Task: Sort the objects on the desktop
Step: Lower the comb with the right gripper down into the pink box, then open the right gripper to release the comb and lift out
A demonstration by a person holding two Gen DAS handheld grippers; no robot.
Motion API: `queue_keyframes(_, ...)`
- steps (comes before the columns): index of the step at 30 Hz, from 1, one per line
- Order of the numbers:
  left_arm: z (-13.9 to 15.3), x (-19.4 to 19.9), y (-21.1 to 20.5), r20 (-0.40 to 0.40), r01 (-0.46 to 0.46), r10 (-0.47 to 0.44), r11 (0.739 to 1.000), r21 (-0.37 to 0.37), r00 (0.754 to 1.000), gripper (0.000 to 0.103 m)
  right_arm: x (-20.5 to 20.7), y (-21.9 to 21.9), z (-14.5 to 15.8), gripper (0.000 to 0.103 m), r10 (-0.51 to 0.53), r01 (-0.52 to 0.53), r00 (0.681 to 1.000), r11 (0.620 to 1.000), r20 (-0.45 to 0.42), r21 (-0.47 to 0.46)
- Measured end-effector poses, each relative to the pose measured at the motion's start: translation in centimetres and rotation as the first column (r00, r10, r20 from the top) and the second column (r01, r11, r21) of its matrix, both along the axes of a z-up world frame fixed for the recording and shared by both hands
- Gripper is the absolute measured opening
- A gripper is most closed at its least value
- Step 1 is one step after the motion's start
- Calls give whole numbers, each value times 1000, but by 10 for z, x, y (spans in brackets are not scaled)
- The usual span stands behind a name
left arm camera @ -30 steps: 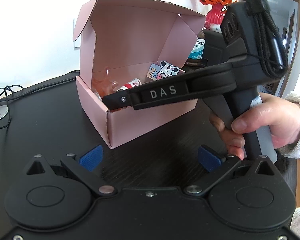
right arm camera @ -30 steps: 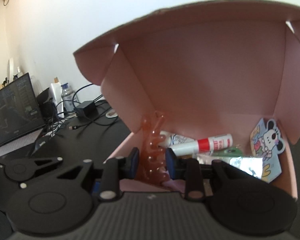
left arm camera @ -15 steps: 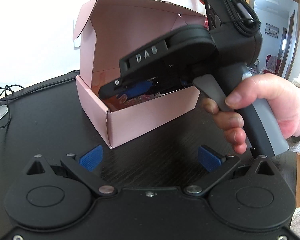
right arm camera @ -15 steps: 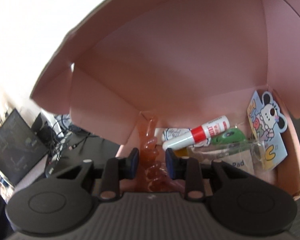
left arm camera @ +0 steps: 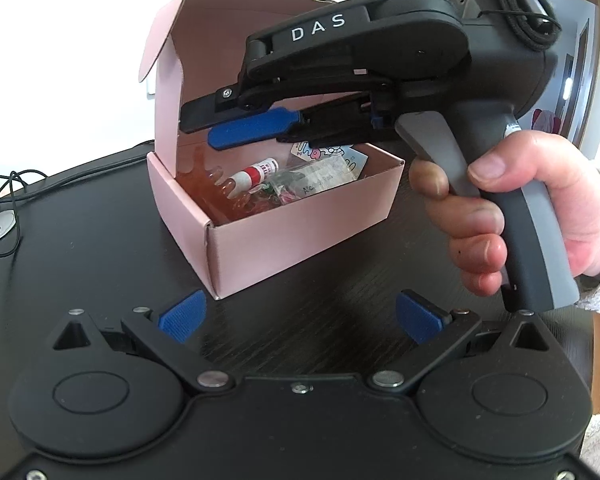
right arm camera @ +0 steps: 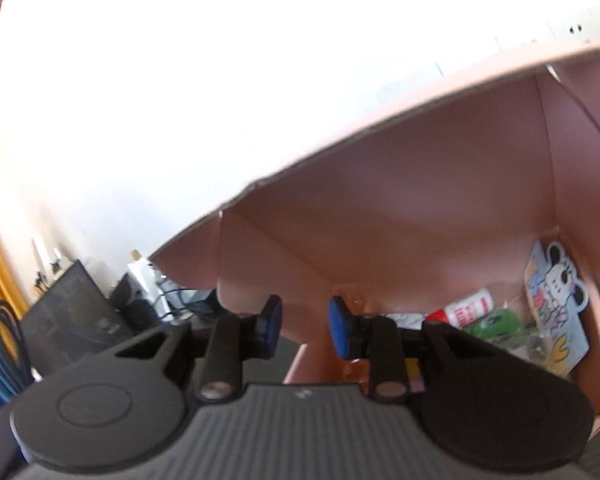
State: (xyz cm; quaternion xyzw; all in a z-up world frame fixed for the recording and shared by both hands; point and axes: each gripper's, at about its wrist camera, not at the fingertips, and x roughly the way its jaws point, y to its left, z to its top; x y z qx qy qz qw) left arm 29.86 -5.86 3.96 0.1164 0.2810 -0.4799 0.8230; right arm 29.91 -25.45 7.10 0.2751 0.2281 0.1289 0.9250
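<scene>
On the black table (left arm camera: 80, 216), the left tongs (left arm camera: 298, 316) hang low with their blue pads spread wide and nothing between them, just in front of the pink box (left arm camera: 300, 236). The box stands open, its lid upright behind it. The left wrist view looks down into it: an orange hair clip (left arm camera: 216, 184) lies at the left end, a white tube with a red band (left arm camera: 254, 172) beside it, then a clear packet (left arm camera: 320, 178), and a cartoon sticker (left arm camera: 328, 154) towards the right end. Above the box, the right tongs (left arm camera: 240, 128) reach in from the right, held by a hand (left arm camera: 512, 208) on the grey grip; from this side only one blue pad shows, so the gap cannot be judged here.

The right wrist view settles that: the right tongs (right arm camera: 304, 326) stand narrowly apart with nothing between the pads, over the box's left end. It hides the clip behind the tongs, but it shows the tube (right arm camera: 466, 308), a green thing (right arm camera: 496, 324) that the other view barely gives, and the sticker (right arm camera: 556, 300) leaning against the right wall. Left of the box it also takes in a laptop (right arm camera: 72, 316) and cables.
</scene>
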Motion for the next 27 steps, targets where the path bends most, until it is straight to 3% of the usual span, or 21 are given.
queue_keyframes(7,1,-3,1,0,1,-1,1000,2,1000,103,10,-13,-20,26,9,4,996,990,-92,142)
queue_keyframes(16,1,-2,1,-4,-2,2,1000,-1,1000,103,20,-1,-23,25,-67,58,986,996,-153,-63)
queue_keyframes(27,-1,-2,2,-3,-3,3,1000,-2,1000,103,18,7,-24,27,-70,54,987,992,-146,-111)
